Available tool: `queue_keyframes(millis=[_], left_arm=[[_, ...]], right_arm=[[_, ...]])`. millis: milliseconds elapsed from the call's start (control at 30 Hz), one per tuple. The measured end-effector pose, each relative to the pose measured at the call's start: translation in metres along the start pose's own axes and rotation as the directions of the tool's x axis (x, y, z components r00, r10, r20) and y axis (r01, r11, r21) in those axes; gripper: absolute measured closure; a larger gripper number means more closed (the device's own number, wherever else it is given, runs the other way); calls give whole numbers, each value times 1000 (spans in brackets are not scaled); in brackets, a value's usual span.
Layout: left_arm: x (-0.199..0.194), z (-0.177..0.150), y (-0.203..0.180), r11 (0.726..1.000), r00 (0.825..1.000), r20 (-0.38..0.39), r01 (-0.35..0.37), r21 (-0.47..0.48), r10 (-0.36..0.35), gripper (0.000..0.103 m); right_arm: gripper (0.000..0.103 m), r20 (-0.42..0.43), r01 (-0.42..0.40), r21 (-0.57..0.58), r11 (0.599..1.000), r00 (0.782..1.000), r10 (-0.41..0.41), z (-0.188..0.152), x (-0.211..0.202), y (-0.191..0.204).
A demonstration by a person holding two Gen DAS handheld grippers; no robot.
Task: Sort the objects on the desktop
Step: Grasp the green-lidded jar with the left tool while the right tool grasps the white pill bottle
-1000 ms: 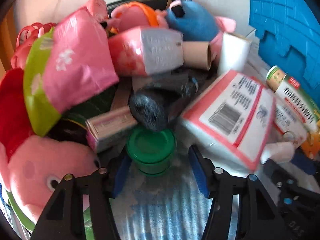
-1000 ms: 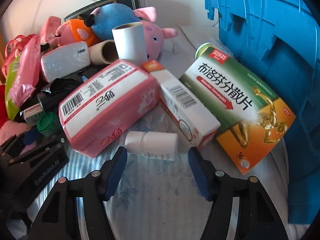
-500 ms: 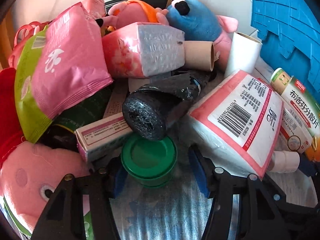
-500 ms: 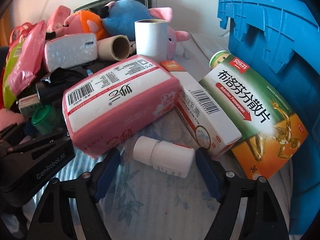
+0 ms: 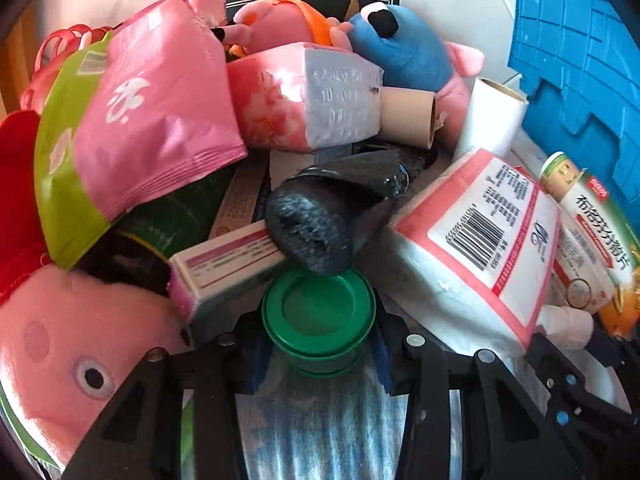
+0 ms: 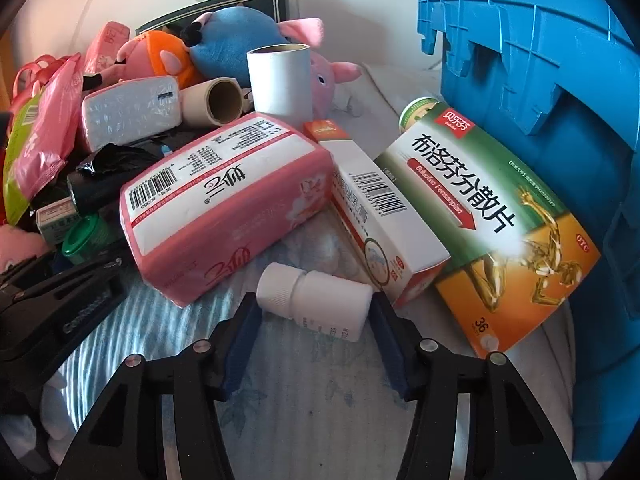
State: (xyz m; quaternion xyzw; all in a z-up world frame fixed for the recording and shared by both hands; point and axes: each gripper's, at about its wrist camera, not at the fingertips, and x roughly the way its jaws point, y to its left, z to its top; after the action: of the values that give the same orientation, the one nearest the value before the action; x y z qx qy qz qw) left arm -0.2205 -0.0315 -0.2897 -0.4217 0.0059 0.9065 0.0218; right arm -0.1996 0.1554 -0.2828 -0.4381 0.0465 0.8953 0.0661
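Observation:
A small green round jar (image 5: pixel 319 320) sits on the striped cloth between the fingers of my left gripper (image 5: pixel 318 354); the blue pads flank it closely, and whether they press it I cannot tell. It also shows in the right wrist view (image 6: pixel 84 238). A white pill bottle (image 6: pixel 314 300) lies on its side between the open fingers of my right gripper (image 6: pixel 314 344), which stand just at its two ends. A pink tissue pack (image 6: pixel 224 204) lies just behind and left of the bottle.
A blue crate (image 6: pixel 540 80) stands at the right. A green-orange medicine box (image 6: pixel 488 216) and a white box (image 6: pixel 384 224) lie beside it. Behind are plush toys (image 5: pixel 400 56), paper rolls (image 6: pixel 280 80), a black bag roll (image 5: pixel 320 224) and pink packets (image 5: pixel 160 112).
Both grippers have moved forward. The green jar now sits between the left fingers, which have narrowed around it. The white bottle now sits between the right fingers.

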Motion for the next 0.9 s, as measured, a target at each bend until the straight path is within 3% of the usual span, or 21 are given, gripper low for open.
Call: queue_keyframes(millis=[367,567,733,900], left_arm=[[-47,-42,3,1000,1000,5,7,-4,-7,63],[-83,-45,24,1000,999,47,6,-17,-5,63],[-127,-36,37,999,992,123,29,-24,-25,63],[-182,-19,33,998,971,232,63,-1,-61,63]], right_arm=[[48,19,-35,28,999,999,35,-4,-24,3],[48,60,-43,-3,999,997,43,-14,-58,10],[48,144,-41,-52,998,988,48,-13,-98,28],[48,286,-26,-83,996,957,48,-5,-160,47]])
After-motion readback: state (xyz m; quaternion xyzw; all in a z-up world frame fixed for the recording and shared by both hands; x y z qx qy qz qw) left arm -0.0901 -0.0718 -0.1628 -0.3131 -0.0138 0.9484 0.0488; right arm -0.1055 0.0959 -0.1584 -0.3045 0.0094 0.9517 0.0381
